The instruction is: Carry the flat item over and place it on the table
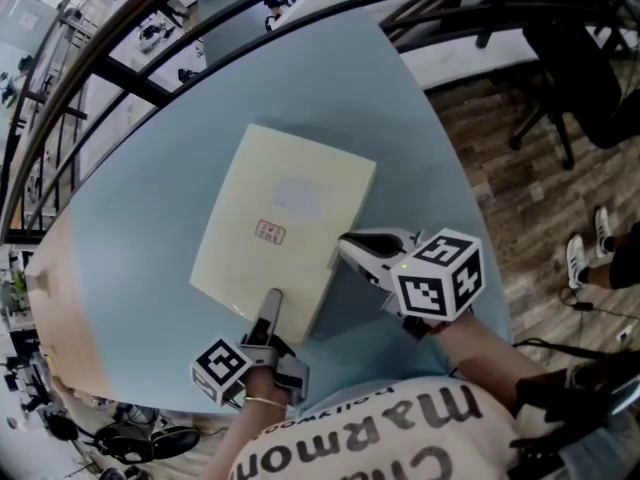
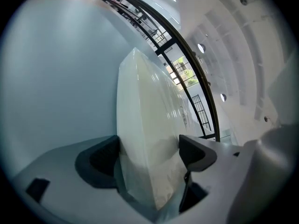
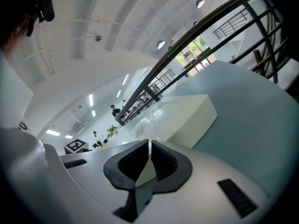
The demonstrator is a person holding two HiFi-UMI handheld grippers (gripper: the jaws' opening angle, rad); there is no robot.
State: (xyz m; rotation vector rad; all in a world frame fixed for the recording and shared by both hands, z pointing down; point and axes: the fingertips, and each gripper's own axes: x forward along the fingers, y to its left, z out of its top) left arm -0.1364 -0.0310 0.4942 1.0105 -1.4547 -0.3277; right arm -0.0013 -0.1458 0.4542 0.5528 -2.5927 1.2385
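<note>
Cream box [image 1: 285,233] in clear wrap lies flat on the pale blue table [image 1: 140,268], roughly centred and turned at an angle. Your left gripper [image 1: 272,306] sits at the box's near edge with its jaws spread wide, one over the top face, and the edge between them. Your right gripper [image 1: 345,246] is at the box's right edge, jaws pressed almost together and pinching a thin bit of the wrapped edge.

Cream flat box [image 1: 285,228] in glossy clear plastic film, smooth matt pale-blue table [image 1: 140,258], wood-plank floor [image 1: 500,158]
</note>
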